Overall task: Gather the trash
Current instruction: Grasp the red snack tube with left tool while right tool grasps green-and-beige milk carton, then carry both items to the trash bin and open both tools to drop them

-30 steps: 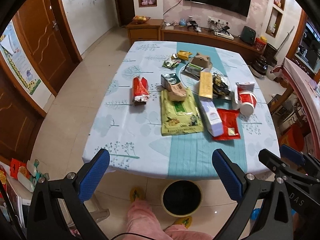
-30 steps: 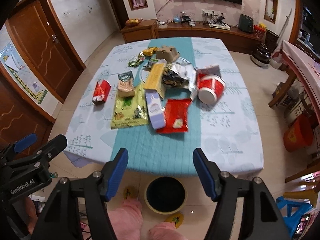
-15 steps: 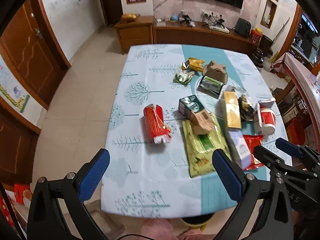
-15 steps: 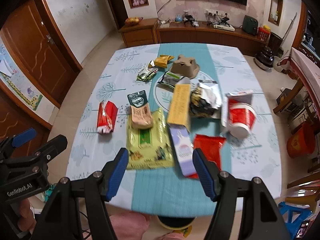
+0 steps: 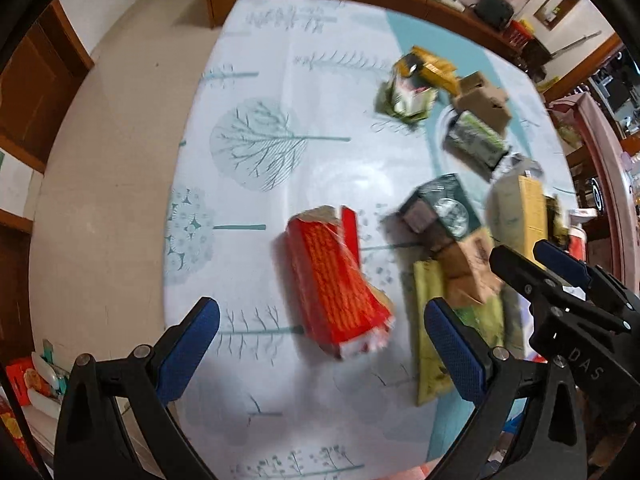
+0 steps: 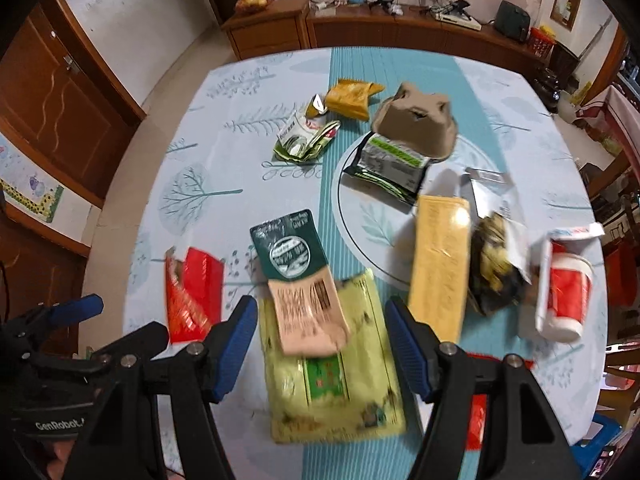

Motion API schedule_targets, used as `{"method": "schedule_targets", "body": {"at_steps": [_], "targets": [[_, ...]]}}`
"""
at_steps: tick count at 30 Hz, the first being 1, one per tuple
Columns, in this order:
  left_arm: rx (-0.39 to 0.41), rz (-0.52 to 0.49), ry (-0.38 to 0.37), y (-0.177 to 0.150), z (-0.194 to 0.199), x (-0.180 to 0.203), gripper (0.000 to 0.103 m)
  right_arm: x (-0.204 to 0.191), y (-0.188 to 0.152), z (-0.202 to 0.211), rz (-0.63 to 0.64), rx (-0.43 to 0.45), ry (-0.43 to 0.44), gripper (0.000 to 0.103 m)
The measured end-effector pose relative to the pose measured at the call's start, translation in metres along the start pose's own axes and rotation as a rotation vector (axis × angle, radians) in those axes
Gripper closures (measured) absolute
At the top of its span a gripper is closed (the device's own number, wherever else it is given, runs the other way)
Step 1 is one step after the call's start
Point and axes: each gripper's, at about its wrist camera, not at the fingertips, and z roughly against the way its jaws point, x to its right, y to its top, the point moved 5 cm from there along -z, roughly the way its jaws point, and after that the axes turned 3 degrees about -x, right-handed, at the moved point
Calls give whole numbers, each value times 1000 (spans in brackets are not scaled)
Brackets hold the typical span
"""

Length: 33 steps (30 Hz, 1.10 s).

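My left gripper (image 5: 322, 348) hangs with its jaws spread wide and nothing between the pads, pointing steeply down at the red pack (image 5: 336, 284), which lies on the table (image 5: 256, 80) at lower centre of the left wrist view. My right gripper (image 6: 320, 340) is spread just as wide and empty, over the yellow-green bag (image 6: 332, 360) at lower centre of its own view, with a pink wrapper (image 6: 308, 312) lying on the bag's upper end. To do this step well I would take one piece per hand: bring the left down so the pads straddle the red pack across its short width, then close. Its long axis runs from upper left to lower right of the frame; the torn flap end points to the upper left and the white-edged end toward my gripper, I think, though blur smears that edge. The bag's long axis runs top to bottom, tilted slightly; I would pinch an edge, since it lies flat.
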Motion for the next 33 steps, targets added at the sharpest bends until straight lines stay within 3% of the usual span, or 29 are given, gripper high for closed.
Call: {"method": "schedule_targets", "body": {"at_steps": [7, 10, 13, 14, 16, 18, 25, 33], "targets": [[-84, 5, -11, 10, -39, -10, 4, -8, 9, -44, 28, -106, 17, 37], [-127, 12, -36, 10, -53, -14, 12, -9, 9, -57, 30, -139, 14, 37], [-143, 46, -69, 10, -62, -16, 24, -12, 6, -64, 38, -165, 37, 55], [-143, 54, -73, 10, -63, -17, 30, -13, 5, -63, 37, -161, 36, 56], [-134, 53, -62, 9, -65, -17, 38, -16, 4, -60, 37, -153, 43, 58], [-123, 17, -64, 7, -65, -11, 59, -17, 2, -56, 32, -148, 54, 60], [-56, -22, -26, -1, -49, -1, 67, -11, -7, -27, 7, -83, 79, 61], [57, -132, -26, -18, 18, 26, 69, -2, -28, 27, -58, 7, 114, 61]]}}
